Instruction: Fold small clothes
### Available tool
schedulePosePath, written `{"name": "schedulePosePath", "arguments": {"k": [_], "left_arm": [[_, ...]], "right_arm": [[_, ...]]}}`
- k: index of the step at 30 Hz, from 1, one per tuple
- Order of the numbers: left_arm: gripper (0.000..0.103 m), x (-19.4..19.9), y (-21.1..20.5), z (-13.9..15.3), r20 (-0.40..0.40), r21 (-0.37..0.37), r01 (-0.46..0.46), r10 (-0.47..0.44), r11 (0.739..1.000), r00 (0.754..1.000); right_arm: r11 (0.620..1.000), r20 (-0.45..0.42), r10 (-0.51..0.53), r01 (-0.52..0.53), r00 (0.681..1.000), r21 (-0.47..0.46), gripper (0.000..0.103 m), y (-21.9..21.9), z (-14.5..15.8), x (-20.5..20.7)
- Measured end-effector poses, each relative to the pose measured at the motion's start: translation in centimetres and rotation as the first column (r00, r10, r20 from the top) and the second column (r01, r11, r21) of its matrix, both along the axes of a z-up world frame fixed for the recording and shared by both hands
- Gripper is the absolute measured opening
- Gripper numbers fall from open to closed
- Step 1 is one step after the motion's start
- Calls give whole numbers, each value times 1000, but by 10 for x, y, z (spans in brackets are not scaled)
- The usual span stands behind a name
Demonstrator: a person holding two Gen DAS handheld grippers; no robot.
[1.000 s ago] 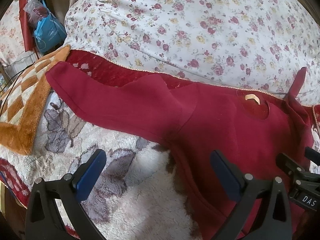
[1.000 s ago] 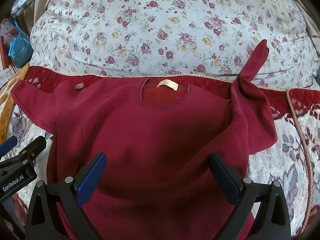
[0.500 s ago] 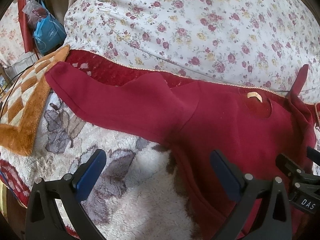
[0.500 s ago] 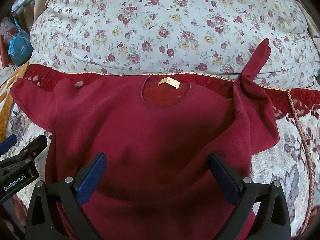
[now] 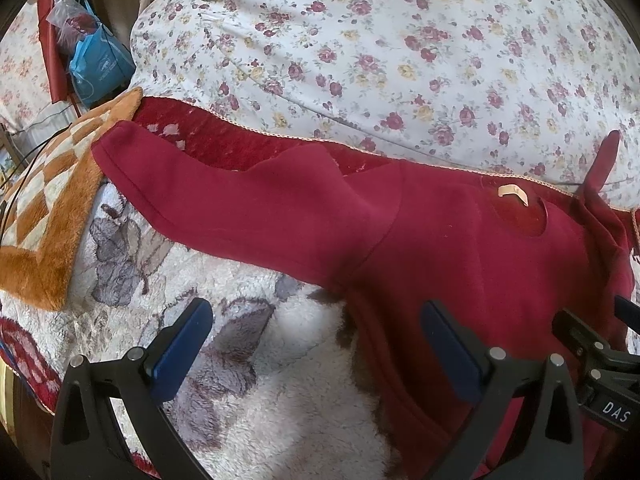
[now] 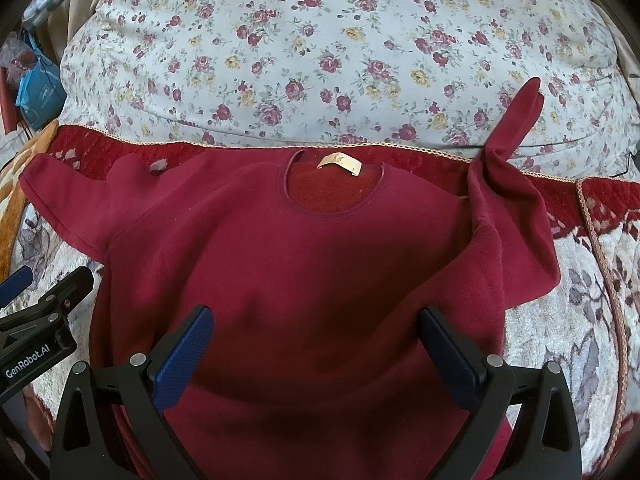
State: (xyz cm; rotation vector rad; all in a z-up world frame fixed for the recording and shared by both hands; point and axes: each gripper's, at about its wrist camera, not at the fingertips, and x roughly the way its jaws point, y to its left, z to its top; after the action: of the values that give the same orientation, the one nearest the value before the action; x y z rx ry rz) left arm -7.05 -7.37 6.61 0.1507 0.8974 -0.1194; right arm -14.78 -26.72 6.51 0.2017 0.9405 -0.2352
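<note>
Hovering low over the fleecy blanket [image 5: 248,408], both claws are held wide open with nothing between their pads. The left claw [image 5: 316,344] is placed at the side seam of the red sweater [image 6: 312,264]; the right claw [image 6: 316,344] is centred over its lower body. Beyond them, the garment is spread face-up, collar away. Its left sleeve [image 5: 240,204] is stretched sideways, nearer the left claw, while the right sleeve [image 6: 512,184] is bunched against the floral quilt [image 6: 340,52].
</note>
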Motion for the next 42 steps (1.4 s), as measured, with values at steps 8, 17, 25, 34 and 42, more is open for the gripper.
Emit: {"name": "schedulePosePath", "arguments": {"k": [8, 17, 25, 34, 42], "left_arm": [[103, 3, 4, -1, -9, -4, -10, 10, 1000, 1000], [103, 2, 4, -2, -12, -5, -12, 12, 1000, 1000], [103, 2, 2, -3, -19, -2, -9, 9, 1000, 1000], [103, 2, 1, -3, -19, -1, -10, 10, 1000, 1000], [103, 3, 2, -3, -19, -2, -9, 9, 1000, 1000]], "right_arm": [[1000, -3, -1, 1, 1000, -6, 103, 1, 0, 1], [1000, -6, 4, -4, 1000, -11, 103, 1, 1, 0], [1000, -2, 3, -3, 1000, -7, 103, 1, 1, -1], [1000, -1, 1, -1, 1000, -24, 103, 4, 0, -2], [996, 9, 3, -2, 1000, -85, 103, 11, -1, -5]]}}
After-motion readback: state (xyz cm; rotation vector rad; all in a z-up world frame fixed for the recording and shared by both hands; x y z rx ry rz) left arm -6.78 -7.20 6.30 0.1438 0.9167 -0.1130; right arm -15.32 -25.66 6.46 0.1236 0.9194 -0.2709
